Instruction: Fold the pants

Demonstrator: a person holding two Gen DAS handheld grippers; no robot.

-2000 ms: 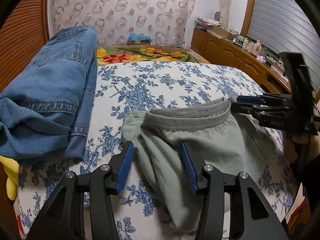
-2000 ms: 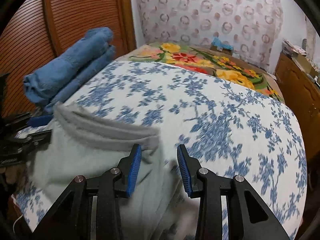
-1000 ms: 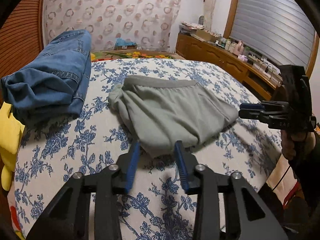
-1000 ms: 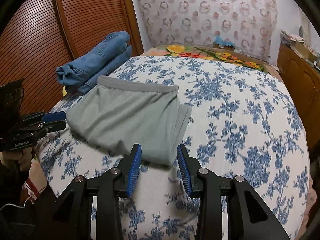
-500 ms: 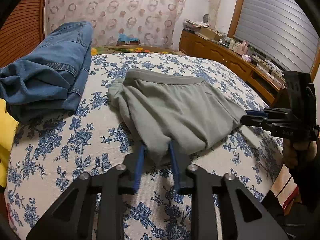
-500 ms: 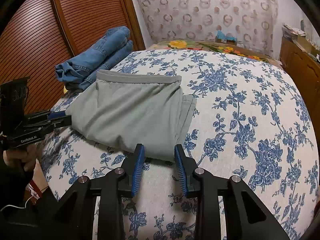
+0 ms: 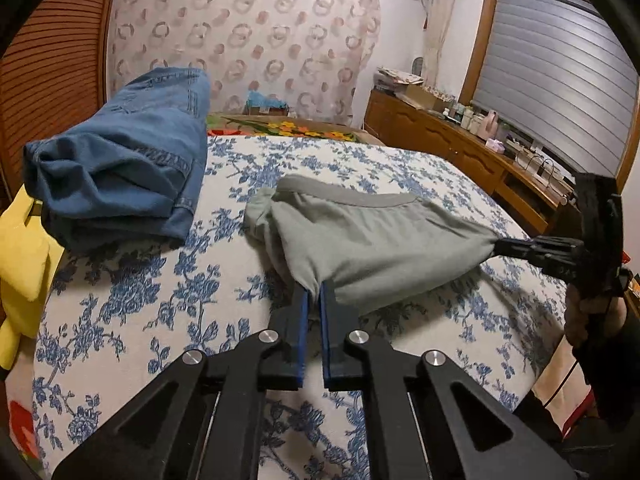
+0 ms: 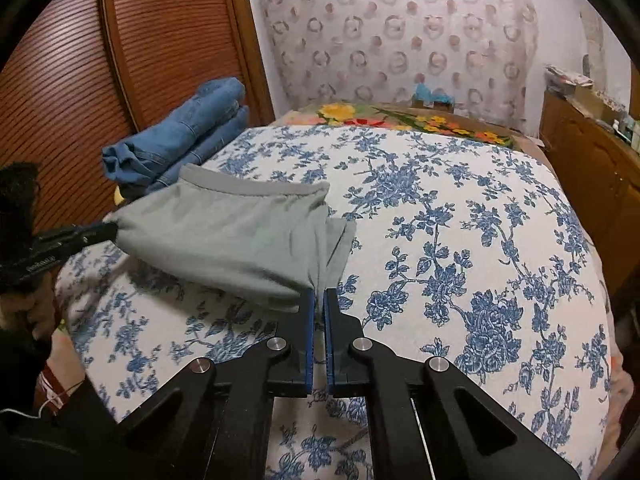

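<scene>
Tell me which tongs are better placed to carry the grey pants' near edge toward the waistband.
Neither alone: left tongs and right tongs each pinch a near corner of the grey pants, already lifted, so both should move together.

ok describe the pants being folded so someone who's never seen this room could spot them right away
On the bed with the blue-flowered cover, look near the front edge, beside the stack of folded blue jeans. The grey pants are pinched at two near corners by the left gripper and right gripper. They are plain grey with a darker waistband, unlike the denim.
</scene>
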